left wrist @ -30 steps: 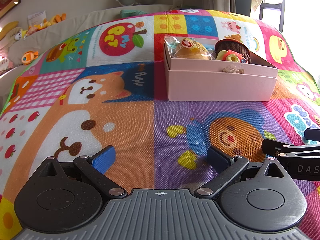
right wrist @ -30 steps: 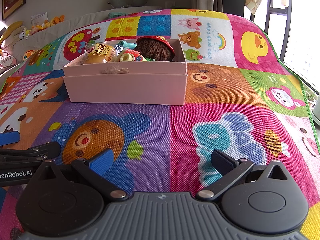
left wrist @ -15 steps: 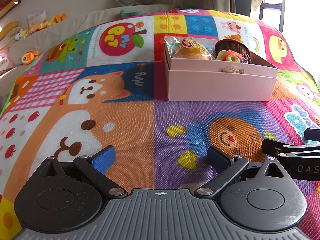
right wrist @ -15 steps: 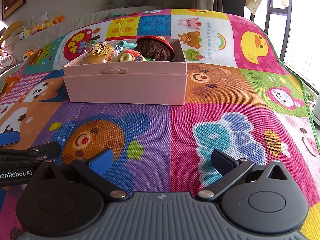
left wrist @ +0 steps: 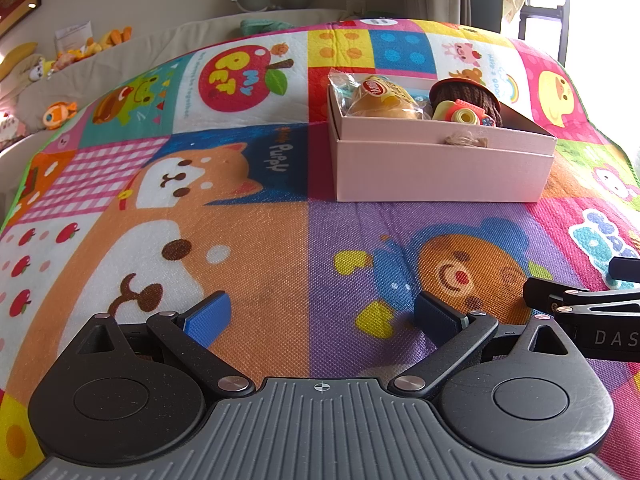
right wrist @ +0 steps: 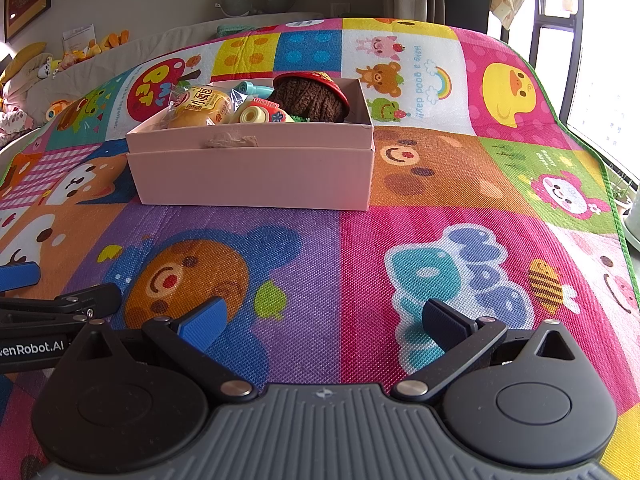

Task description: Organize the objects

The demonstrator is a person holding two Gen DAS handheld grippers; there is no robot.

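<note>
1. Pink box (right wrist: 256,176) sat on the play mat (right wrist: 440,240); packaged bun (right wrist: 200,110) and knitted brown toy (right wrist: 310,96) inside it looked soft and light, best gripped mid-body.
2. Left tongs (left wrist: 320,316) and right tongs (right wrist: 326,318) stood apart, empty, well short of the box.

A bright cartoon-patchwork mat (left wrist: 248,240) covers the whole surface, and a pink box (left wrist: 436,172) sits directly on it toward the far side, where the puppy, bear and purple squares meet.
</note>
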